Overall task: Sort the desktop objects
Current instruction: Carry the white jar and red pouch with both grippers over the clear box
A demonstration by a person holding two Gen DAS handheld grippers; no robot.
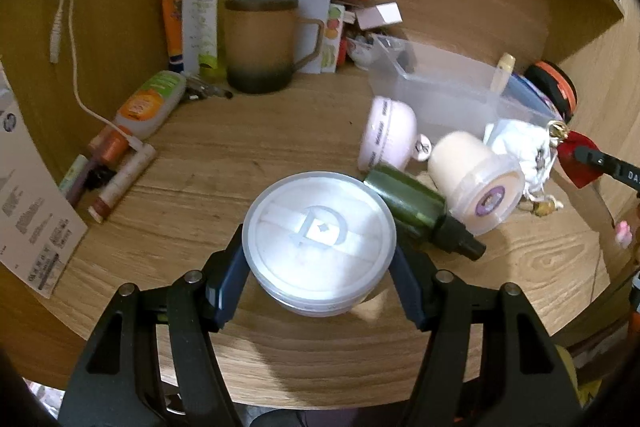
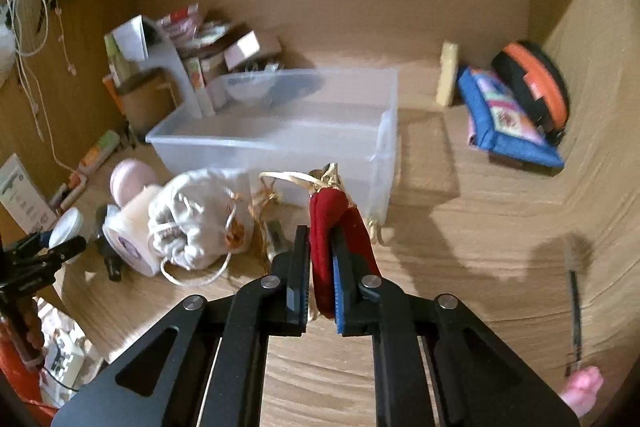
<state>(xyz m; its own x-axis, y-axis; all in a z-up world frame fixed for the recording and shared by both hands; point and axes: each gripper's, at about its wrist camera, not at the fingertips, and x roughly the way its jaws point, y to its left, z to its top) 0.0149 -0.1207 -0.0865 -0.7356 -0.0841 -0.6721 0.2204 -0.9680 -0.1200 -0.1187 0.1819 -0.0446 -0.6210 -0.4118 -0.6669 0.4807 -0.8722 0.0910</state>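
Note:
My left gripper [image 1: 320, 255] is shut on a round white jar [image 1: 319, 241] with a clear lid, held just above the wooden desk [image 1: 200, 163]. My right gripper [image 2: 320, 267] is shut on a red pouch [image 2: 336, 227] with gold cord, in front of the clear plastic bin [image 2: 280, 131]. That pouch also shows at the right edge of the left wrist view [image 1: 576, 155]. A green spray bottle [image 1: 420, 207], a cream tub [image 1: 476, 183], a pink jar [image 1: 386, 133] and a white drawstring bag [image 2: 196, 219] lie together on the desk.
A brown mug [image 1: 260, 43], tubes [image 1: 148, 103] and papers stand at the back left. A blue pouch [image 2: 508, 119] and an orange-black case [image 2: 536, 87] sit at the back right. A makeup brush [image 2: 574, 303] lies at the right. Wooden walls enclose the desk.

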